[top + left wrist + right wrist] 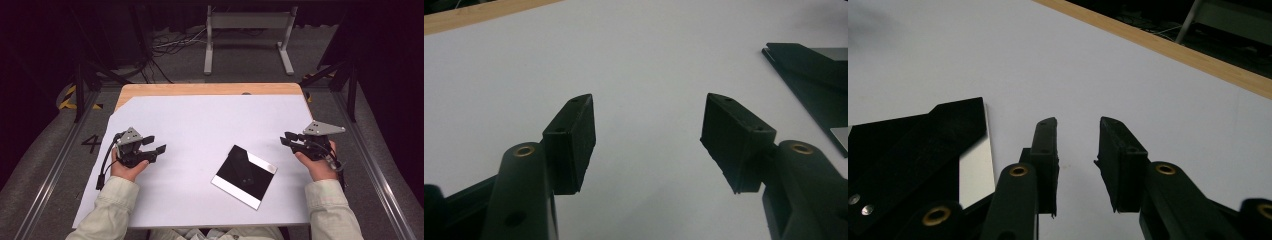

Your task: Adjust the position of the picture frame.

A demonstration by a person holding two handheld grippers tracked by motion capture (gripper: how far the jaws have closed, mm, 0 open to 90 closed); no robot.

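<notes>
Black slab: flat dark piece [239, 167] lying on a mirror-like plate [264, 165], set askew on the white sheet [200, 125], nearer the right hand; a glossy margin of the plate shows bare on its far-right side.
Slab detail: two small bright fastener heads near one end, seen in the right gripper view [908, 145]; what the slab is cannot be told.
Left gripper: [156, 145] well apart from the slab, jaws spread wide, nothing between them; only bare sheet shows between them in its own view [648, 142].
Right gripper: [286, 138] just beside the plate's right corner, jaws parted with a narrower gap, empty, touching nothing [1078, 165].
Left hand pose: forearm in from the bottom edge, palm under the tool, jaws aimed inward toward the table's middle, roughly level.
Right hand pose: mirrored; jaws aimed inward and low, tips toward the plate's near corner.
Risk, slip: slab is thin and lies flat, so a jaw likely cannot get under it; it may skate across the glossy plate.
Risk, plate: a push from one side could drag the plate and slab together over the sheet.
Risk, scratch: hard jaw tips scraping the mirror face would likely mark it.
Risk, gap: right jaws look narrow for the slab's width; they may need opening first.
</notes>
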